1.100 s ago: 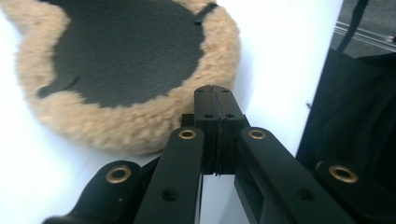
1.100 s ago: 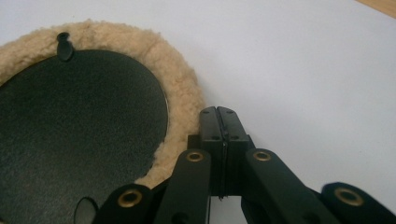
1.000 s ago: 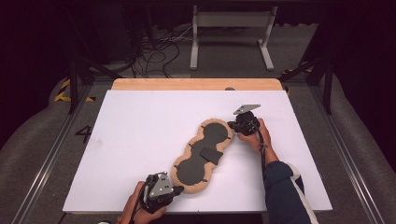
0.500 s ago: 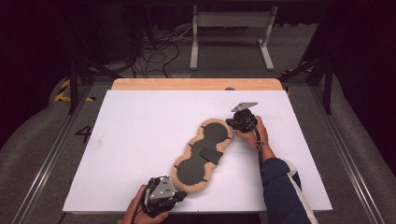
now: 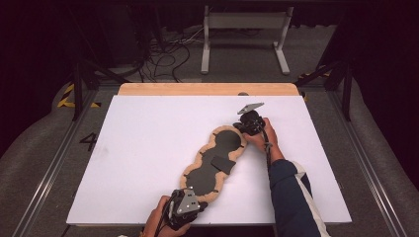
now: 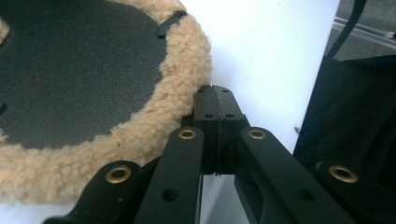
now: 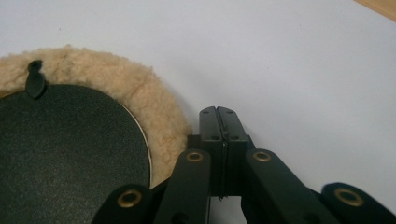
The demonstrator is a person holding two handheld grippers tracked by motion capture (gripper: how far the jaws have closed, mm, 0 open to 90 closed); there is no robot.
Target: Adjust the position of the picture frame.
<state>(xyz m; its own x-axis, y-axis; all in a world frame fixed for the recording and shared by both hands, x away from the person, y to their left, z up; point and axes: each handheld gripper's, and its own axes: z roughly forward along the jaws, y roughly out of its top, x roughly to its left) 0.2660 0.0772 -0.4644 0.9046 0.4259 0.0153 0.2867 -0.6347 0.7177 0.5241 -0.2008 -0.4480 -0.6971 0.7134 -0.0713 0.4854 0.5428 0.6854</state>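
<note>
At the near edge of the white tabletop (image 5: pixel 148 128), the left tongs (image 5: pixel 190 200) sit pressed together with nothing between them, their tips just beside the near lobe of a long sheepskin pad (image 5: pixel 212 160). The left gripper view shows the shut jaws right against the fleece rim (image 6: pixel 154 126), seemingly touching it but not pinching it. The pad lies diagonally across the middle of the tabletop, dark underside up, fleece showing only as a border, with a small dark flap (image 5: pixel 222 164) at its waist. At its far lobe, the right tongs (image 5: pixel 245 129) are likewise pressed together and hold nothing, beside the fleece edge (image 7: pixel 135 102).

This looks like the approach step: both hands are placed at opposite ends. Next, each pair must spread and pinch the rim.
</note>
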